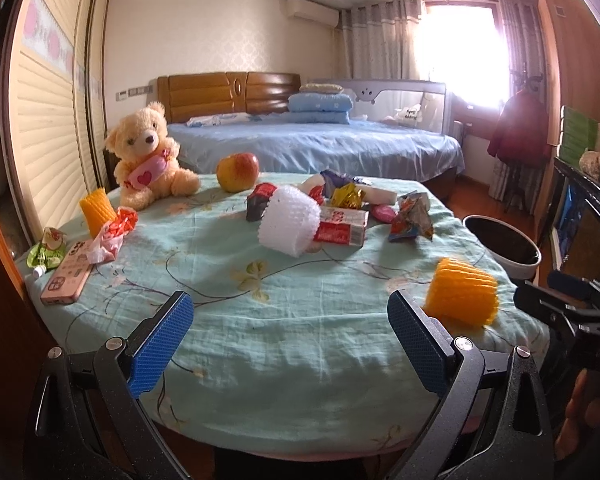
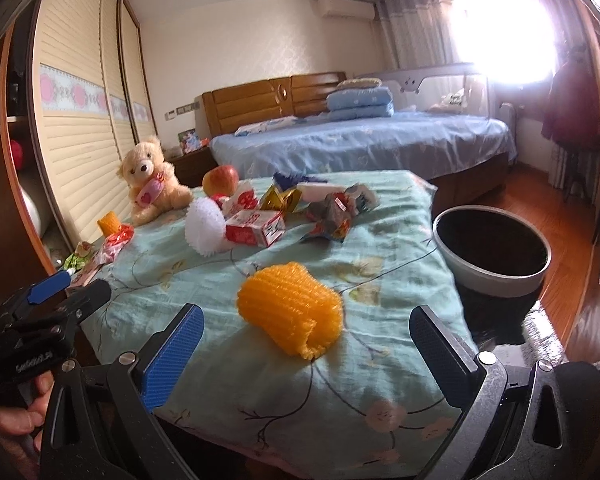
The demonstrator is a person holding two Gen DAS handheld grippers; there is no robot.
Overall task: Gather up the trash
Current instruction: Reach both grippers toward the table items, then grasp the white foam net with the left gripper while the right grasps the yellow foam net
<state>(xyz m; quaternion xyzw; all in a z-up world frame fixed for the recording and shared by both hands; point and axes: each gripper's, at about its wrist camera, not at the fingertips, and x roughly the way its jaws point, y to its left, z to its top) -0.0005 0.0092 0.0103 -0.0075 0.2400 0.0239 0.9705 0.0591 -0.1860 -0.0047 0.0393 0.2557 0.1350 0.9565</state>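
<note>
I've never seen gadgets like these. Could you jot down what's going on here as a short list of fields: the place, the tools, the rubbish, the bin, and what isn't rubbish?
Place: bedroom, table with a floral green cloth
Left gripper: open, empty, above the near edge of the table
Right gripper: open, empty, facing the near orange foam net
Other rubbish: white foam net, red carton, crumpled wrappers, far orange foam net
Bin: round bin beside the table, on the right
Not rubbish: teddy bear, apple

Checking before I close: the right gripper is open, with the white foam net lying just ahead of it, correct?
Not quite. The right gripper is open, but the net just ahead of it is the orange foam net, as the right wrist view shows. The white foam net lies farther back.
</note>
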